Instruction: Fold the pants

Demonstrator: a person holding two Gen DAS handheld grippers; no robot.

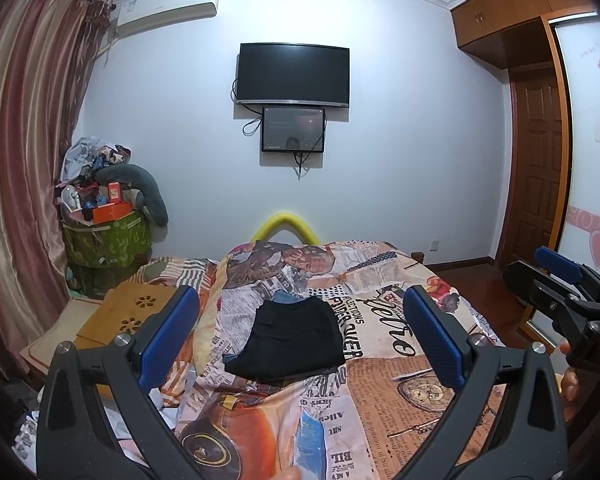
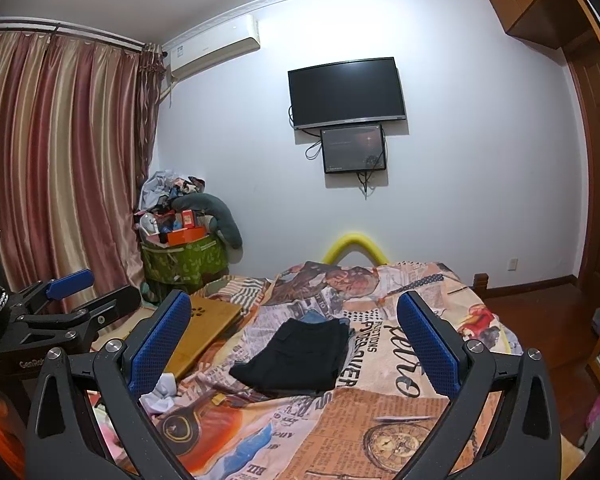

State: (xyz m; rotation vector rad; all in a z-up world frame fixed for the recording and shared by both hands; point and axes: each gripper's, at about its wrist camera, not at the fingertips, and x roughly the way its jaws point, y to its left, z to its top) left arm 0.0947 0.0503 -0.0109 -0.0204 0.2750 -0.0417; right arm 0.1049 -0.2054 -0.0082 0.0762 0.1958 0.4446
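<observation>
Black pants (image 1: 290, 330) lie folded into a compact rectangle on the patterned bedspread (image 1: 380, 392); they also show in the right wrist view (image 2: 300, 354). A bit of blue denim shows under their far edge. My left gripper (image 1: 300, 334) is open and empty, held above the bed nearer than the pants. My right gripper (image 2: 294, 340) is open and empty, likewise held back from the pants. The right gripper shows at the right edge of the left wrist view (image 1: 556, 280), and the left gripper at the left of the right wrist view (image 2: 84, 292).
A wooden lap board (image 1: 124, 316) lies on the bed's left side. A green bin (image 1: 106, 240) piled with clutter stands by the curtain (image 1: 24, 160). A TV (image 1: 293, 75) hangs on the far wall. A wooden wardrobe and door (image 1: 536, 168) stand at the right.
</observation>
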